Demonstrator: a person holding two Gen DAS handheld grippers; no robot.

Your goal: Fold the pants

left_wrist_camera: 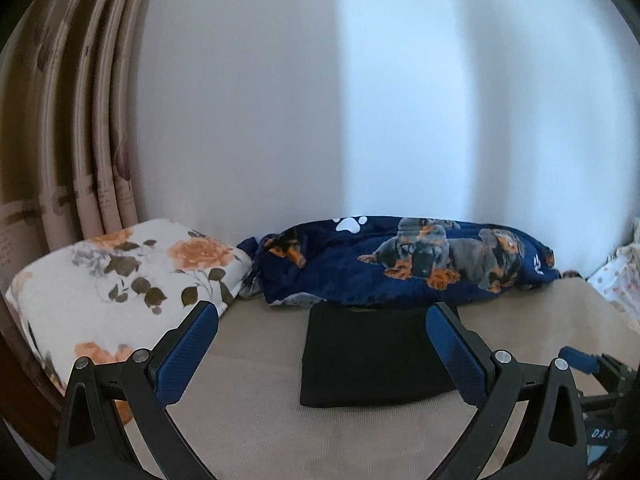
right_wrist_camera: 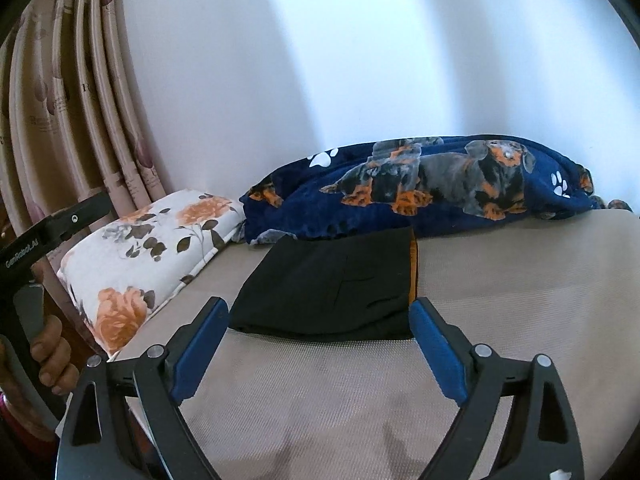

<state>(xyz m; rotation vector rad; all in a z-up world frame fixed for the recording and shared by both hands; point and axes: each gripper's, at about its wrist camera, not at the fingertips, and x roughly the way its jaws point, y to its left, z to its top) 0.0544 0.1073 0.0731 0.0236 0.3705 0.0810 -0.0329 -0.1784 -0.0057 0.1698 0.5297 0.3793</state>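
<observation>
The black pants (left_wrist_camera: 372, 354) lie folded into one compact rectangle on the beige woven surface of a bed (left_wrist_camera: 256, 420); the far edge meets the foot of a navy blanket. In the right wrist view the same pants (right_wrist_camera: 324, 288) show a stitched seam on top and an orange strip along the right edge.

Left gripper (left_wrist_camera: 322, 322): its jaws stand wide apart, nothing between the blue pads. It hangs above the bed, on the near side of the pants, and the folded bundle appears in the gap between the two fingers, apart from both. The pad of the right finger overlaps the bundle's right edge in the picture only.

Right gripper (right_wrist_camera: 320, 316): its jaws also stand wide and hold nothing. The near edge of the pants lies just beyond the fingertips, spanning the gap; no contact is visible.

Count: one pair of pants; two grippers; one navy blanket (left_wrist_camera: 404, 264) printed with dachshunds and white paw marks, bunched along the wall (left_wrist_camera: 320, 100); one white pillow (left_wrist_camera: 116, 280) with orange roses, left of the blanket; one pleated curtain (left_wrist_camera: 80, 120) behind the pillow. At the left margin of the right wrist view, a hand (right_wrist_camera: 50, 358) grips the handle of the left gripper.
</observation>
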